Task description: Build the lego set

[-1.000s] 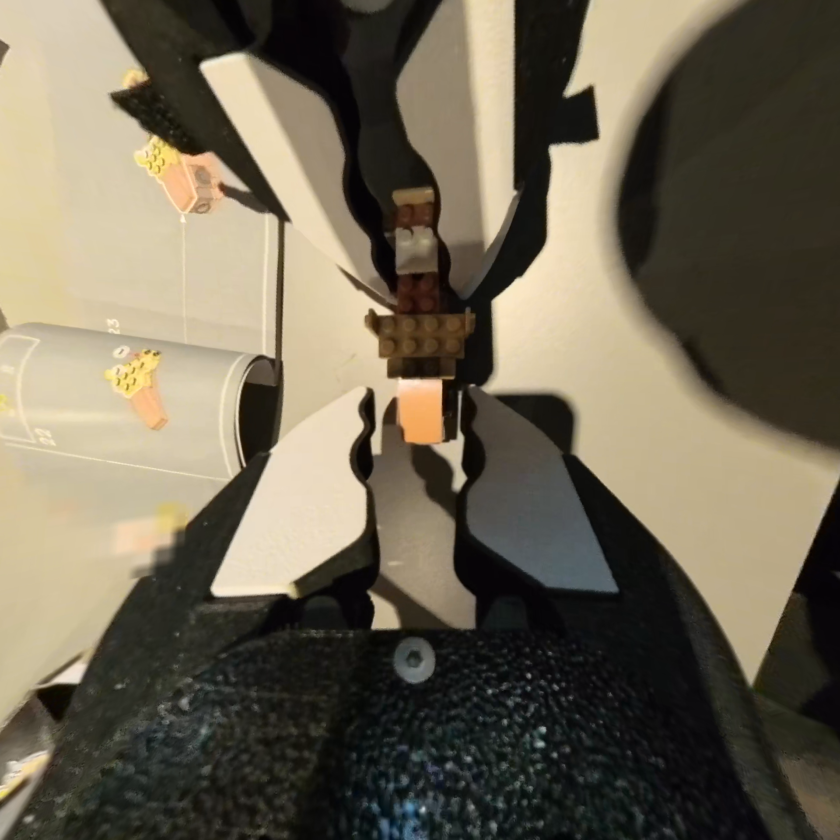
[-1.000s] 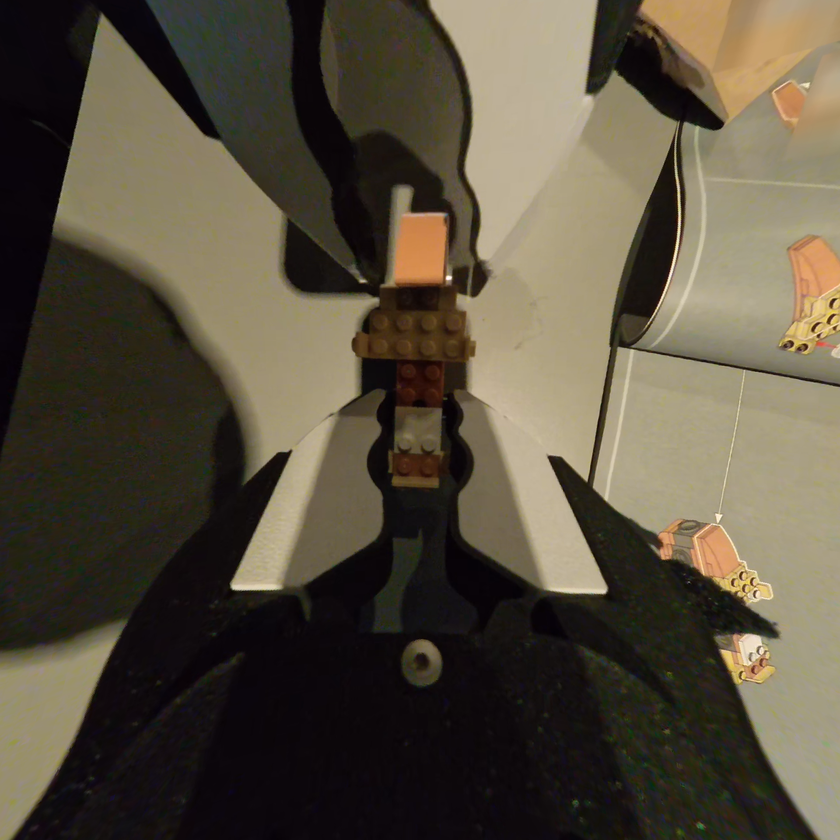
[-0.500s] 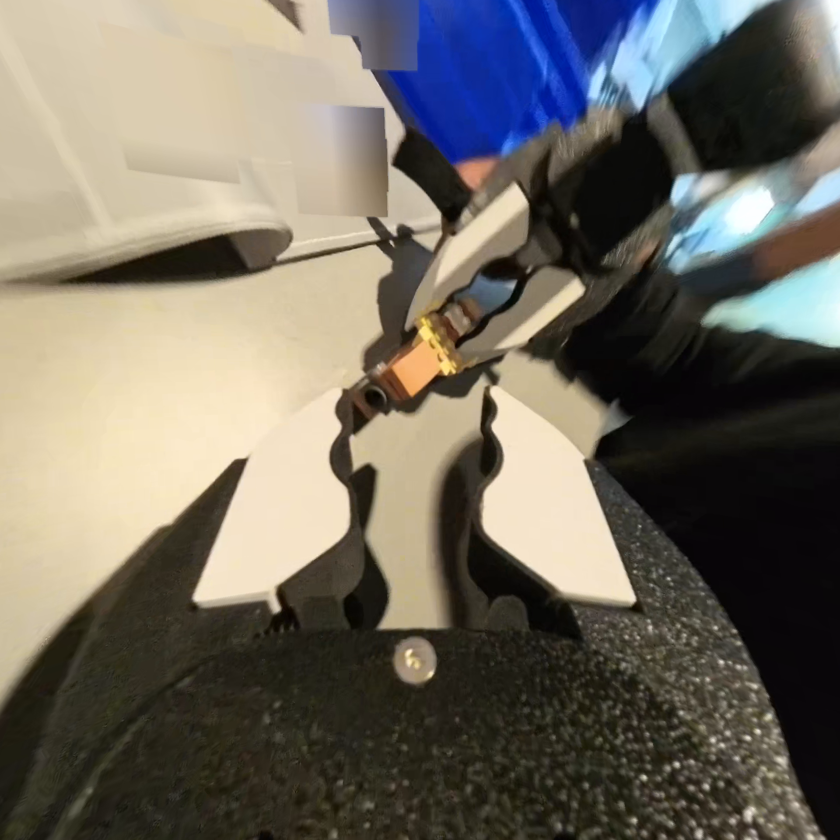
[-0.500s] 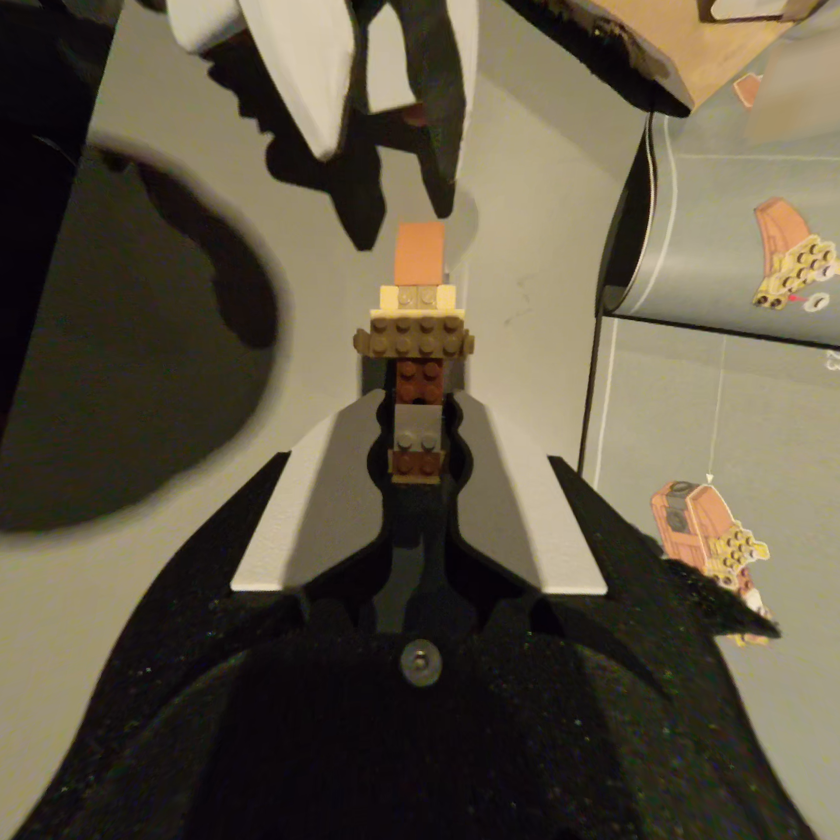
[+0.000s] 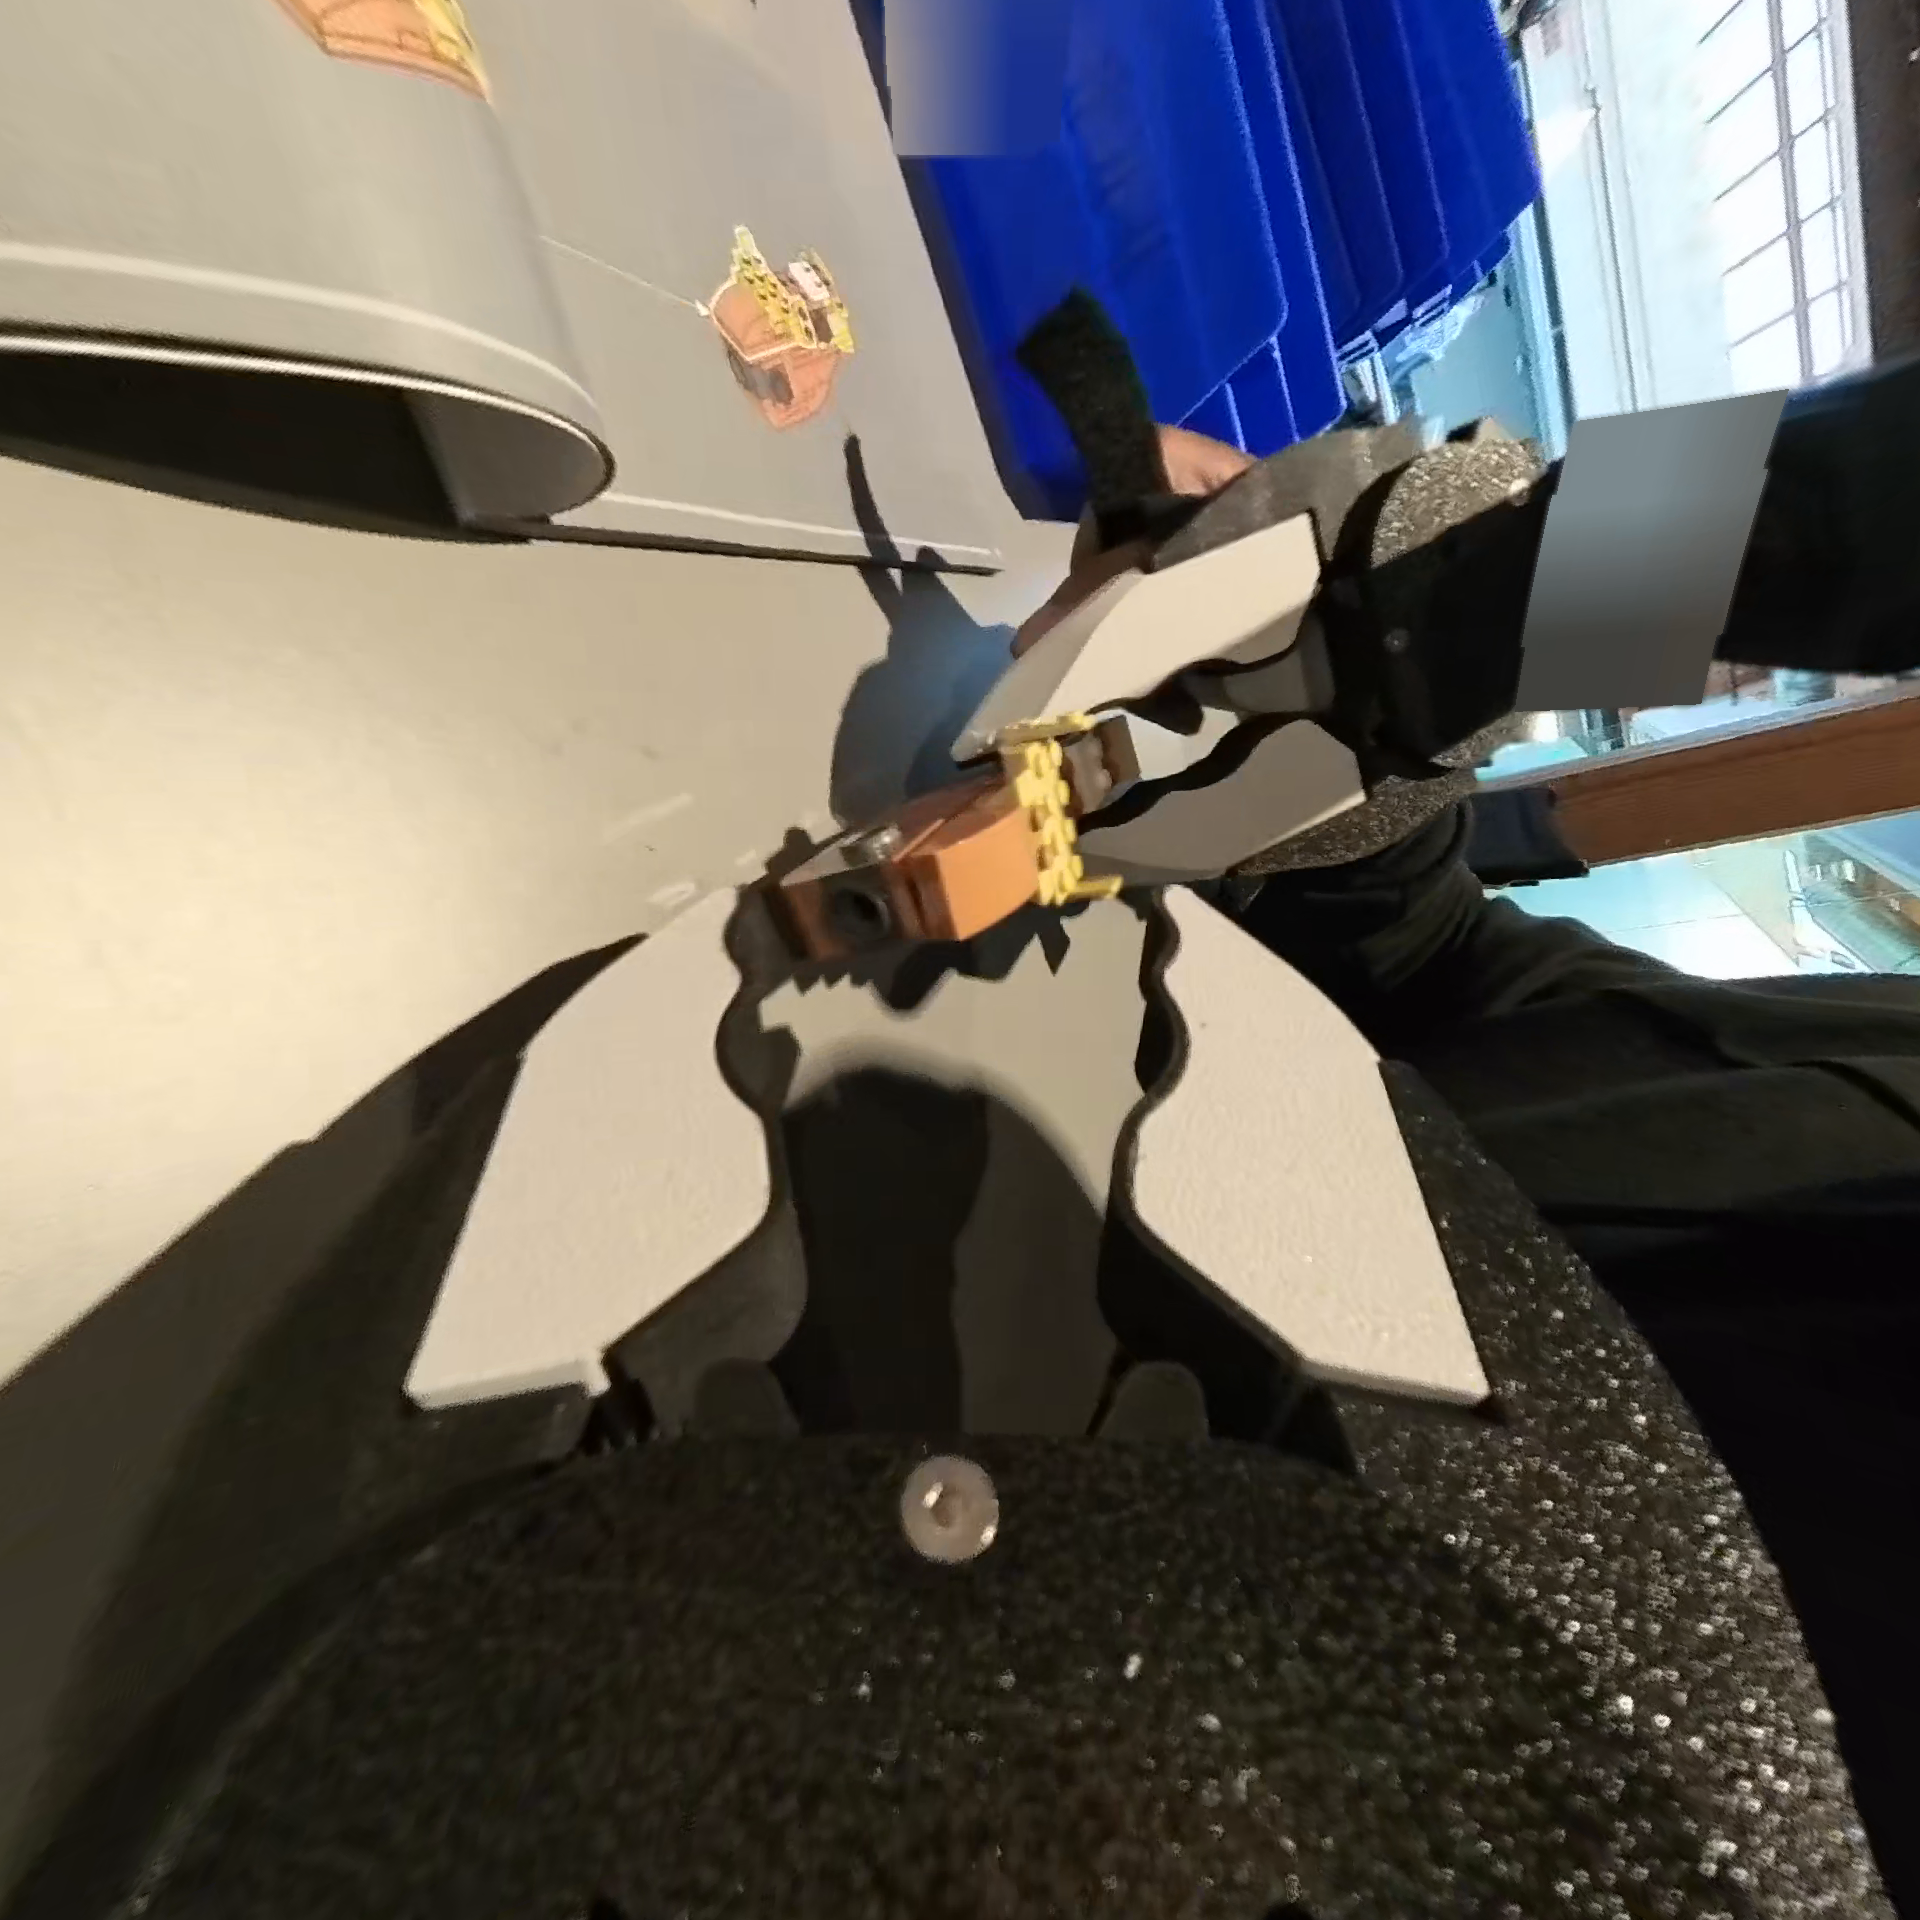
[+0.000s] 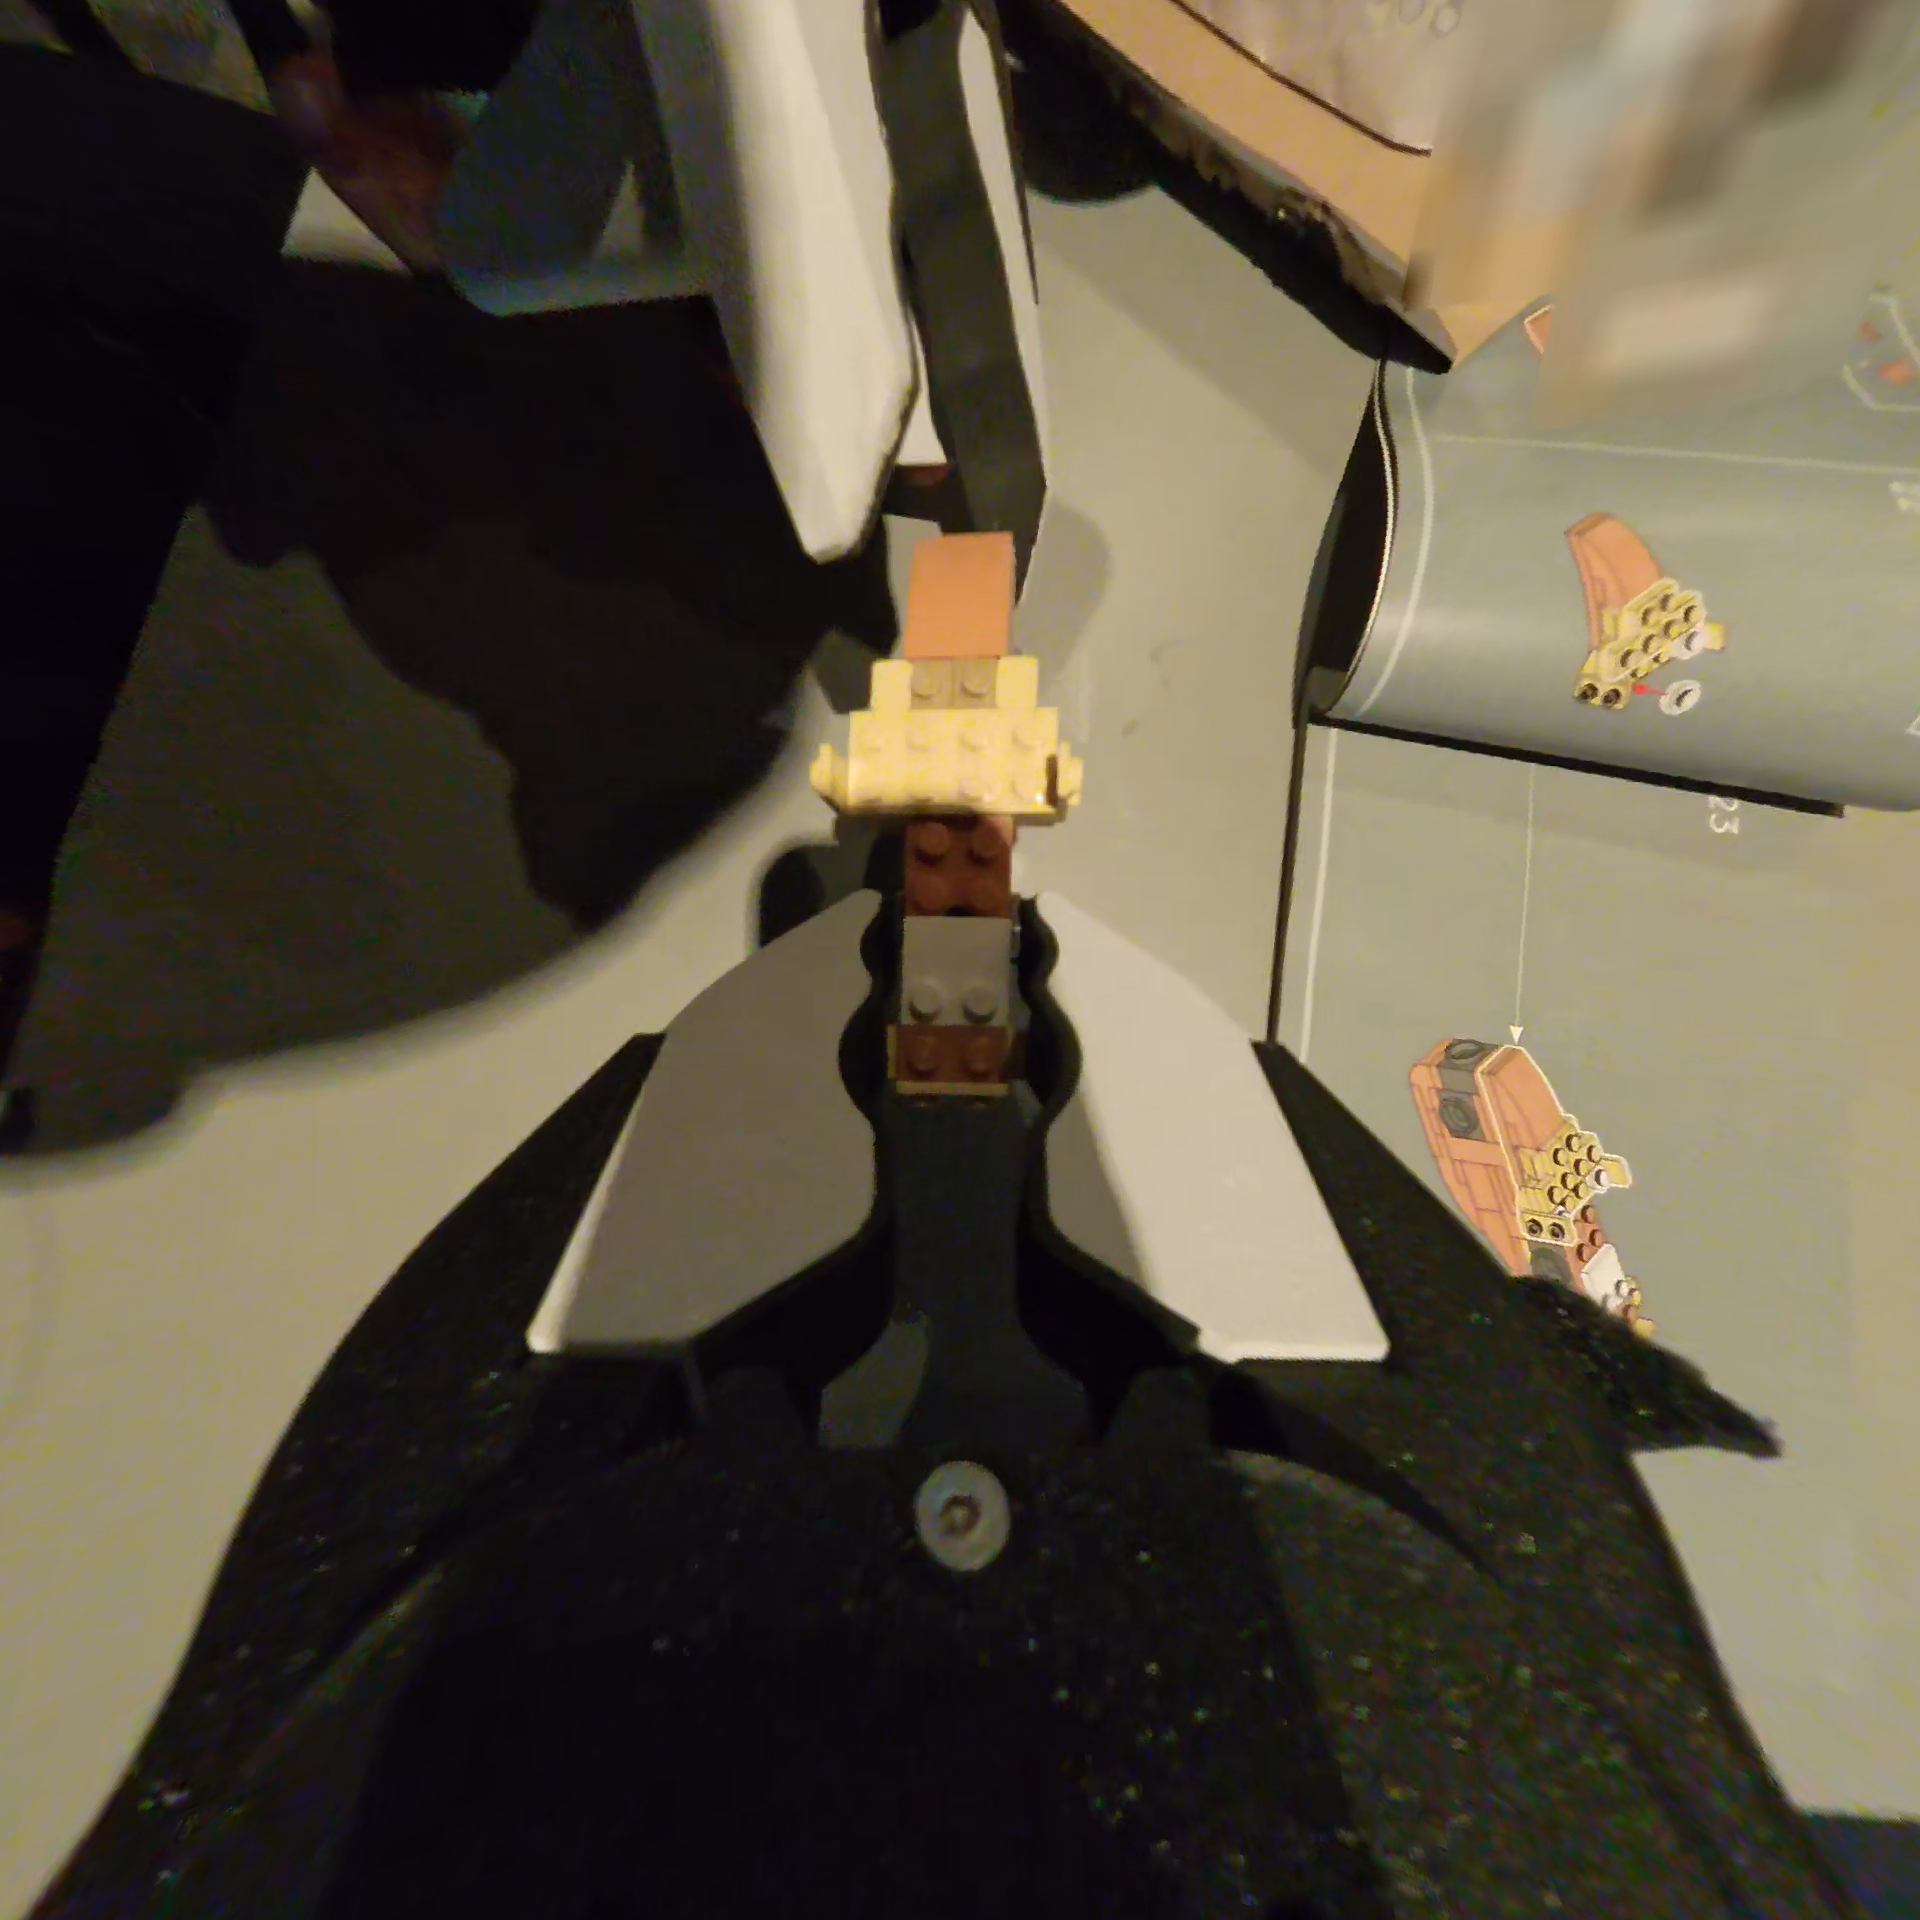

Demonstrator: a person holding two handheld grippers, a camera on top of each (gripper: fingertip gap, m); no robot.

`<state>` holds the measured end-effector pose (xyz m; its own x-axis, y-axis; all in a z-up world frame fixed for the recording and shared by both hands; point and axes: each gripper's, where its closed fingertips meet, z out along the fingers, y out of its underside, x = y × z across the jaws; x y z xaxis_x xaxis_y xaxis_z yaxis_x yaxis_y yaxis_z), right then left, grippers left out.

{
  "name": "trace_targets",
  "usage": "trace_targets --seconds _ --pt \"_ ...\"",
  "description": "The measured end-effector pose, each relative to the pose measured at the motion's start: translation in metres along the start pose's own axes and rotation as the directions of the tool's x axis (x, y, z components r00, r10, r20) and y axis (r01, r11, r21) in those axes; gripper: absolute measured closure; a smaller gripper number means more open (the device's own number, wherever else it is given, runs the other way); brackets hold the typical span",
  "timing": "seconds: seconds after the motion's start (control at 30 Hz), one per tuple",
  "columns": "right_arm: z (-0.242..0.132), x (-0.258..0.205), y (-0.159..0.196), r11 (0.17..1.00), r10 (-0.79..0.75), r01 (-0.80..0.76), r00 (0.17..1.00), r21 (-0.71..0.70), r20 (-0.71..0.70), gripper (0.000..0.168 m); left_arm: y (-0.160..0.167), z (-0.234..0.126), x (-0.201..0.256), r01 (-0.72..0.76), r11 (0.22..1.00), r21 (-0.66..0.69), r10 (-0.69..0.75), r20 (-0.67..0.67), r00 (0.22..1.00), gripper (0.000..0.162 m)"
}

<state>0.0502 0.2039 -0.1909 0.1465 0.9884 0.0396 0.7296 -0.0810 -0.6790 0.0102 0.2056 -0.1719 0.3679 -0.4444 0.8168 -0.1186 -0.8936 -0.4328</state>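
My right gripper [image 6: 951,925] is shut on the brown and grey end of a small lego assembly [image 6: 945,769]. The assembly has a tan studded plate across its middle and an orange slope at the far end. In the left wrist view the right gripper [image 5: 1029,800] holds the assembly [image 5: 966,862] just above the table, with a brown piece with a round hole facing me. My left gripper [image 5: 940,966] is open and empty, its fingertips on either side of that end and not closed on it. It shows in the right wrist view [image 6: 925,520] just beyond the orange slope.
An open grey instruction booklet [image 5: 675,312] lies on the pale table [image 5: 312,779], to the right in the right wrist view [image 6: 1558,935]. Blue bins [image 5: 1247,208] stand behind it. A cardboard box [image 6: 1299,125] is at the far right. A person's dark sleeve [image 5: 1558,1091] is close by. My right fingertips sit around 5 cm from my left ones.
My left gripper came off the orange end, opened and swung round to view the assembly from the side. The right gripper has kept hold and stayed nearly still.
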Motion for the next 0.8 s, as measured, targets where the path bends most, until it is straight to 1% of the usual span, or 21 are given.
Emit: trace_targets --seconds 0.2,0.37,0.57,0.8 --pt "-0.007 0.003 -0.007 0.998 -0.025 0.027 0.999 0.061 -0.034 0.146 -0.003 0.001 -0.001 0.037 0.999 -0.022 -0.038 -0.013 0.999 0.091" --pt "-0.011 0.006 -0.011 0.995 -0.047 0.053 0.996 0.081 -0.077 0.147 -0.004 0.004 0.006 0.075 0.996 -0.049 -0.078 -0.062 0.995 0.085" --pt "-0.012 0.004 -0.017 0.992 -0.084 0.093 0.99 0.083 -0.112 0.146 -0.006 0.011 0.011 0.071 0.996 -0.058 -0.076 -0.082 0.994 0.076" --pt "-0.014 0.004 -0.021 0.99 -0.108 0.121 0.983 0.079 -0.148 0.147 -0.004 0.016 0.014 0.058 0.996 -0.064 -0.062 -0.074 0.995 0.077"
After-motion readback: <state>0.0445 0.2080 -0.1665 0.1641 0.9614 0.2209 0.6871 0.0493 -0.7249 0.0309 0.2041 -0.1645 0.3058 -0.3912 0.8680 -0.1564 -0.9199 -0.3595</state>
